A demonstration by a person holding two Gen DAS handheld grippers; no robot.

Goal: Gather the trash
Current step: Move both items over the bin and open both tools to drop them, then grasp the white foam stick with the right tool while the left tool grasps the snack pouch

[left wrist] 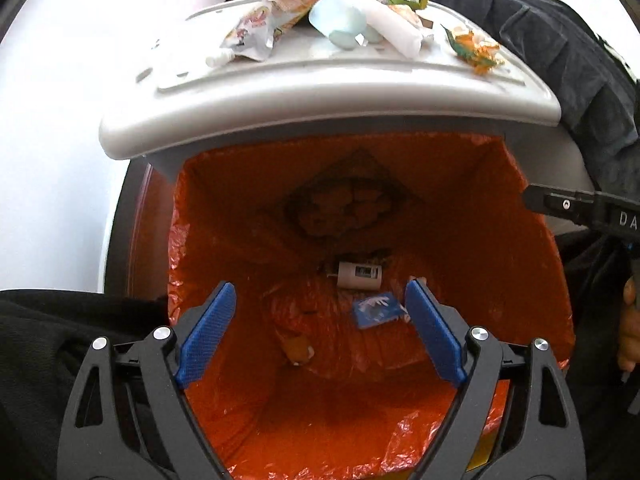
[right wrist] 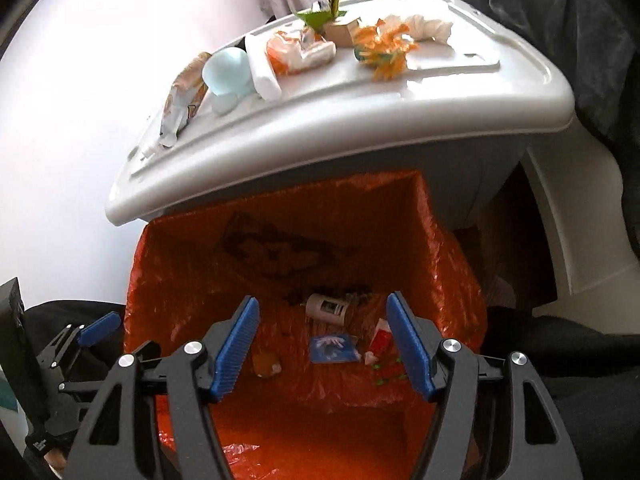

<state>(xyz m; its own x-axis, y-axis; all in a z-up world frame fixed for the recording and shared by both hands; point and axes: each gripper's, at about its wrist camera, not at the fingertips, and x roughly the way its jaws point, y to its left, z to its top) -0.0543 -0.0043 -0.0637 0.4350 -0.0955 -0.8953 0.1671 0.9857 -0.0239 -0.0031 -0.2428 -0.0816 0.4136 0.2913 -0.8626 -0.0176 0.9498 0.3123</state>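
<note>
Orange-lined bin, mouth upward; white cup inside lies sideways. Left gripper and right gripper fingers spread, empty. Litter on grey lid.

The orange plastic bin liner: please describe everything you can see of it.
The orange plastic bin liner is thin, glossy and crinkled. It lines a rectangular bin, open at the top, its edge folded outward over the rim. A dark diamond-shaped print shows on its far wall. A white cylindrical container, a blue packet and other scraps lie on its bottom.
</note>
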